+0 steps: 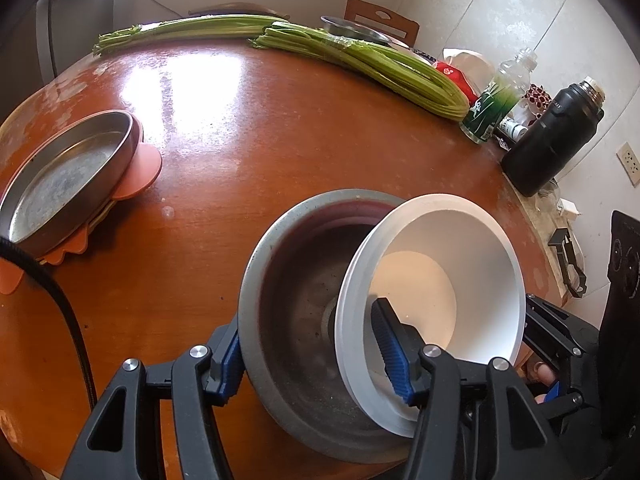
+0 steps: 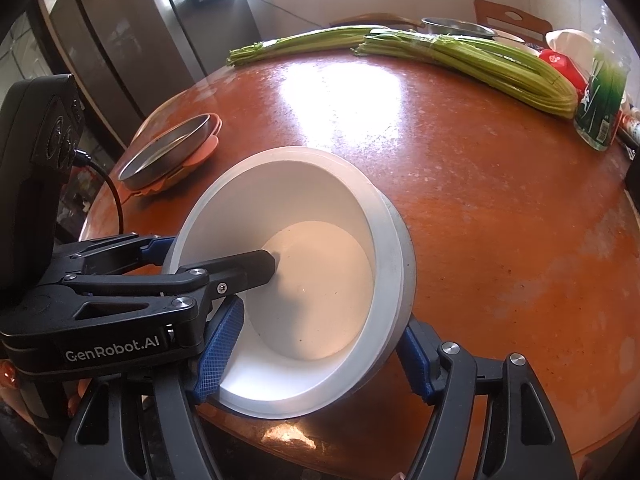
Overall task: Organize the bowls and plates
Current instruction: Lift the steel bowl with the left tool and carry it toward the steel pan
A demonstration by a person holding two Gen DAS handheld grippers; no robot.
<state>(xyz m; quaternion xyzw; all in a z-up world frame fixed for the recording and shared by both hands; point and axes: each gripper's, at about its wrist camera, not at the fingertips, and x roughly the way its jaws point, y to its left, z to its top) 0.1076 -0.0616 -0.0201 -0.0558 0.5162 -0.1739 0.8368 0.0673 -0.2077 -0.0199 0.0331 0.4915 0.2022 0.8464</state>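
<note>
A white bowl (image 1: 436,280) is seen tilted inside a larger grey metal bowl (image 1: 296,304), leaning against its right-hand wall, on a round reddish-brown table (image 1: 280,140). The left tongs (image 1: 316,364) are placed across both bowls: one blue pad lies outside the metal bowl's near rim, the other finger (image 1: 394,356) reaches inside the white bowl. Whether those pads press on the walls cannot be told. The right tongs (image 2: 316,356) straddle the nearest part of the white bowl (image 2: 320,280); one blue pad (image 2: 218,354) is set inside the rim, the other outside by the metal bowl's edge, and whether the wall is pinched or merely spanned cannot be told from the views.

At the table's far left, a shallow metal pan (image 1: 68,176) is stacked on an orange scalloped plate (image 1: 140,168). Two bundles of celery (image 1: 360,68) are laid along the far side, with a steel basin (image 1: 356,30) behind them. A green-labelled bottle (image 1: 496,100) and a black flask (image 1: 556,136) stand at the right edge
</note>
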